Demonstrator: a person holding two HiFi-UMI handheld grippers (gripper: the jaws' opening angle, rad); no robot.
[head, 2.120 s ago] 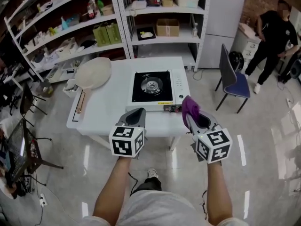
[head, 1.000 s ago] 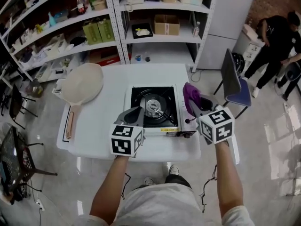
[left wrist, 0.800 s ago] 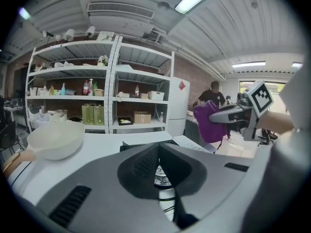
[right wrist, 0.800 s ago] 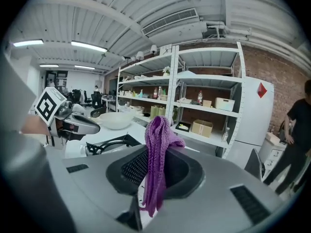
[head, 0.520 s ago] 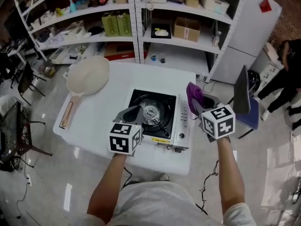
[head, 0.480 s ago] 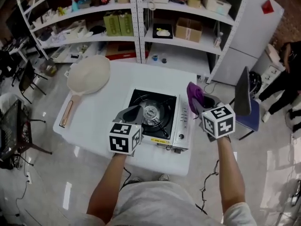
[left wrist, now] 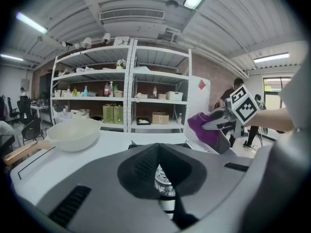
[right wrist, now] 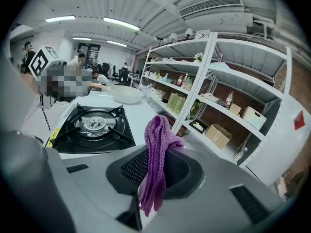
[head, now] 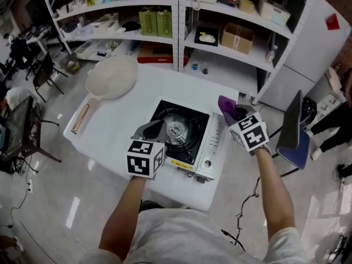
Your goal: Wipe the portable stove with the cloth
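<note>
Head view: steel shelves (head: 181, 15) w/ boxes & bottles run across 12 o'clock, w/ a white fridge (head: 324, 43) at 2. A white table (head: 124, 131) fills the middle, and a dark chair (head: 294, 142) stands off its 3 o'clock side. The stove (head: 190, 147) sits on the table right of centre: black top, white control strip (head: 213, 142) along its 3 o'clock side, knob (head: 207, 163) at the near end. A cream pan (head: 111, 77) rests on the table at 10 o'clock from the stove, well apart, handle pointing to 7. The L claw (head: 157, 127) hovers over the stove's near-left part, approx 7 o'clock of the burner (head: 177, 131). Its own view shows the jaw tips pressed together w/ nothing between them, and the burner shows through the hollow behind the tips. The R claw (head: 235, 114) is at the stove's 3 o'clock edge, by the far end of the control strip, clenched on the cloth (head: 226, 104). The cloth is purple knit, bunched upright betw. the jaws, w/ a tail hanging down inside the hollow in the R claw view. In that view the stove lies lower, at 9–10 o'clock, and the cloth isn't touching it. Can't tell how high either claw is above the stove.
</note>
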